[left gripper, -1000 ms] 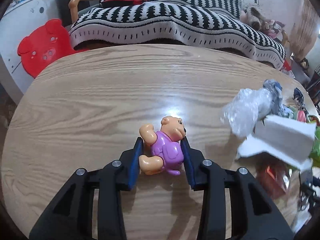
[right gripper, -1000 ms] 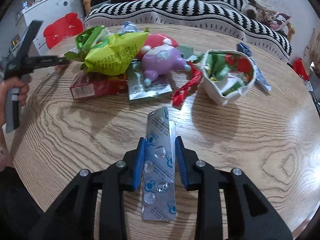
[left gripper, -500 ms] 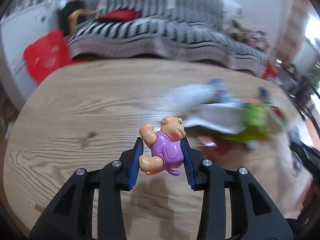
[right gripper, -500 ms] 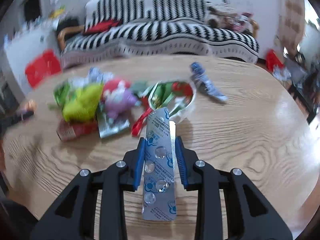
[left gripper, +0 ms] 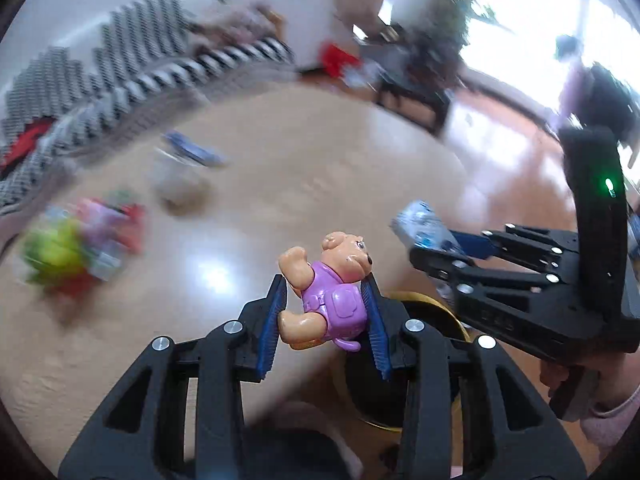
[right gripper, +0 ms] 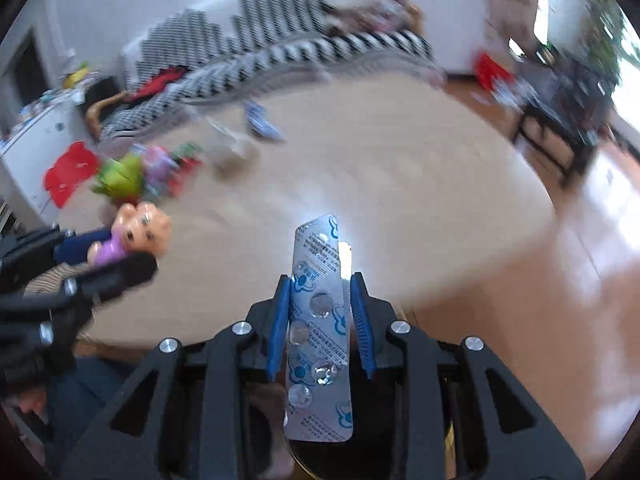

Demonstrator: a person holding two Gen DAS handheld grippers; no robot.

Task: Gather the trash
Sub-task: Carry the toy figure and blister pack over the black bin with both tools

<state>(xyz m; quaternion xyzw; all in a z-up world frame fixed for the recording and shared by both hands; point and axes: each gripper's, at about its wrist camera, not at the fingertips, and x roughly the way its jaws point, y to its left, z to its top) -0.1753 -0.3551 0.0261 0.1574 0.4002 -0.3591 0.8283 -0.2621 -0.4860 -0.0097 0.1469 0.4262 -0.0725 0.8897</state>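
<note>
Blurred wooden table (right gripper: 400,184), striped sofa (right gripper: 280,52)

- Toy bear (left gripper: 328,296): orange plastic, purple overalls, lying on its side, pinched between the blue pads of the left gripper (left gripper: 326,322), above the counter (left gripper: 300,184) edge.
- Blister pack (right gripper: 320,332): silver foil strip with blue print and emptied bubbles, held lengthwise in the right gripper (right gripper: 320,320).
- Blurred wrappers (left gripper: 80,248) heaped far across the counter.
</note>
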